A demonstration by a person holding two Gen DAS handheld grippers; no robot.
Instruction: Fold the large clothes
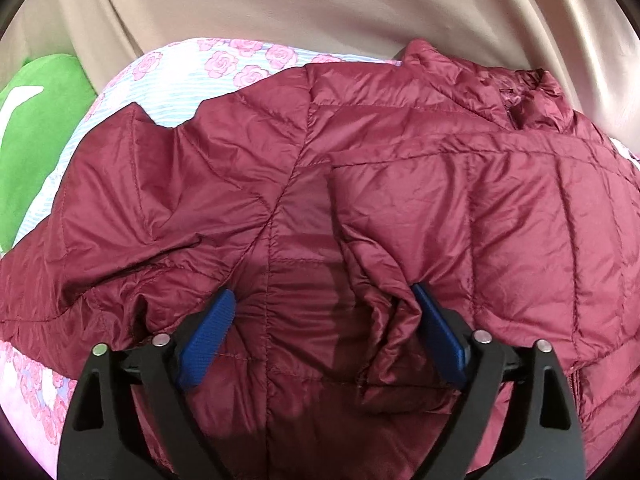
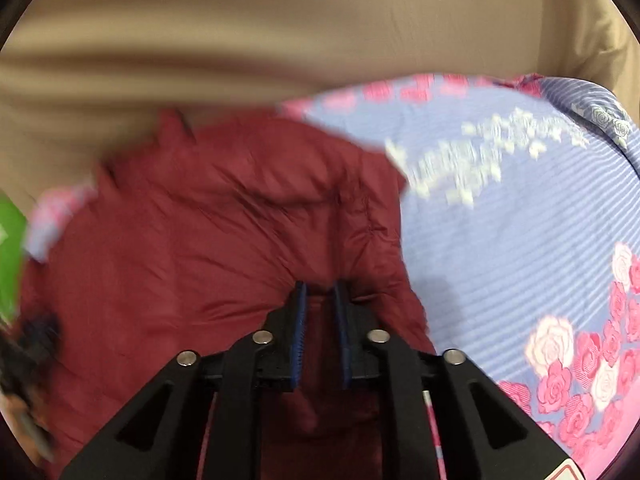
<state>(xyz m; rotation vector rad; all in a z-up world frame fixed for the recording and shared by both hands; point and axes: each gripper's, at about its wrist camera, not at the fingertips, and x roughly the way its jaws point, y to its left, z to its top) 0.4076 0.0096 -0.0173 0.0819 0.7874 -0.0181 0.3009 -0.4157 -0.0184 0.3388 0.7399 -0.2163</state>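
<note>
A maroon quilted puffer jacket (image 1: 400, 160) lies spread on a floral bedsheet (image 1: 224, 80), its collar at the far right. My left gripper (image 1: 322, 292) stands open wide over the near part of the jacket. A loose fold of fabric lies between its blue pads (image 1: 208, 336), which do not press on it. In the blurred right wrist view, my right gripper (image 2: 320, 288) is nearly closed, pinching the jacket (image 2: 200, 220) near its right edge. Creases in the cloth run in toward the fingertips.
Beige draped fabric (image 1: 280, 8) hangs behind the bed. A green cushion-like thing (image 1: 36, 120) lies at the far left. Bare blue-striped sheet with pink roses (image 2: 500, 240) stretches right of the jacket. A dark blurred shape (image 2: 28, 344) shows at the left edge of the right wrist view.
</note>
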